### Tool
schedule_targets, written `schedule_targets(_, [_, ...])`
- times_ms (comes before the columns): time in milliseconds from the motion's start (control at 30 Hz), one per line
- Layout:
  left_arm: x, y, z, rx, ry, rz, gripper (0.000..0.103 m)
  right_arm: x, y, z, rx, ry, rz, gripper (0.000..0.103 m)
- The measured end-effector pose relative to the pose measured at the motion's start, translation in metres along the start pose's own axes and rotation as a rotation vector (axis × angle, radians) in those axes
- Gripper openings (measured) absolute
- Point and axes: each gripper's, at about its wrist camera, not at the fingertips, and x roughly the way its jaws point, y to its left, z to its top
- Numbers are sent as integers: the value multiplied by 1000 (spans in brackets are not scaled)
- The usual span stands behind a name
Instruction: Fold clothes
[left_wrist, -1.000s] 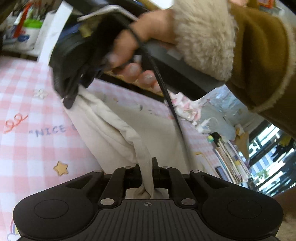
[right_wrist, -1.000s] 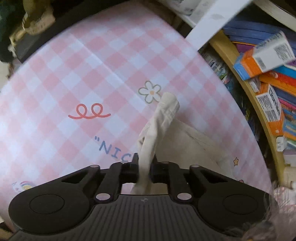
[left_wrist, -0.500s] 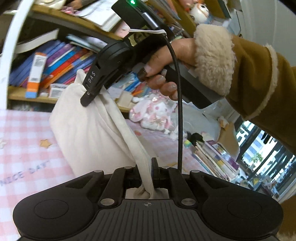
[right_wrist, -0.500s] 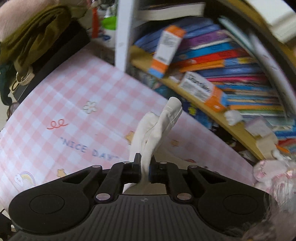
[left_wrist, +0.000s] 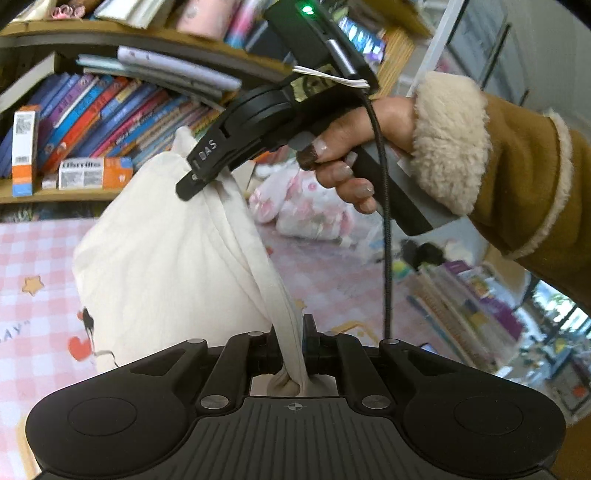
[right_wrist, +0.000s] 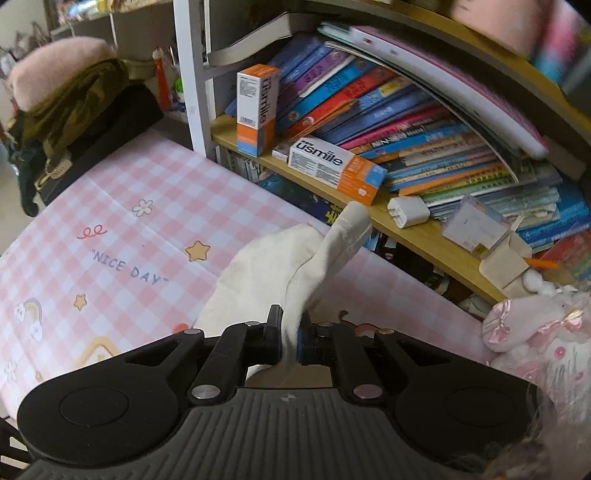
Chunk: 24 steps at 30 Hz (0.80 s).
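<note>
A cream-white garment (left_wrist: 166, 266) hangs in the air above the pink checked tablecloth (left_wrist: 33, 258), stretched between both grippers. My left gripper (left_wrist: 293, 343) is shut on a bunched edge of it. In the left wrist view the right gripper (left_wrist: 201, 173), held by a hand in a brown fleece-cuffed sleeve (left_wrist: 517, 177), pinches the garment's upper corner. In the right wrist view my right gripper (right_wrist: 290, 332) is shut on the garment (right_wrist: 266, 266), whose cuff sticks up past the fingers. A small red and black print shows low on the cloth.
A wooden bookshelf (right_wrist: 424, 236) packed with books and orange-white boxes (right_wrist: 336, 166) runs along the table's far side. A pink plush toy (right_wrist: 535, 332) lies at the right. A pile of olive and pink clothes (right_wrist: 70, 96) sits beyond the tablecloth's (right_wrist: 110, 240) far left corner.
Both grippers have lifted the garment off the table and swung toward the bookshelf. The cloth now hangs free where it lay on the tablecloth a second ago.
</note>
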Motion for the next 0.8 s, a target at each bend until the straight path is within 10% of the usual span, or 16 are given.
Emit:
schedule_targets(433, [107,-66,-46,126,255,253,16,59,-117,-114,403,37,133,19])
schedule_targets(700, [123,-89,-58,237,276,331,8,66,-148,-143,651,10,226,30])
schedule_targets(800, [110,-107,-51,346,255,373,8,57,-146,-139,631,-28,260,6])
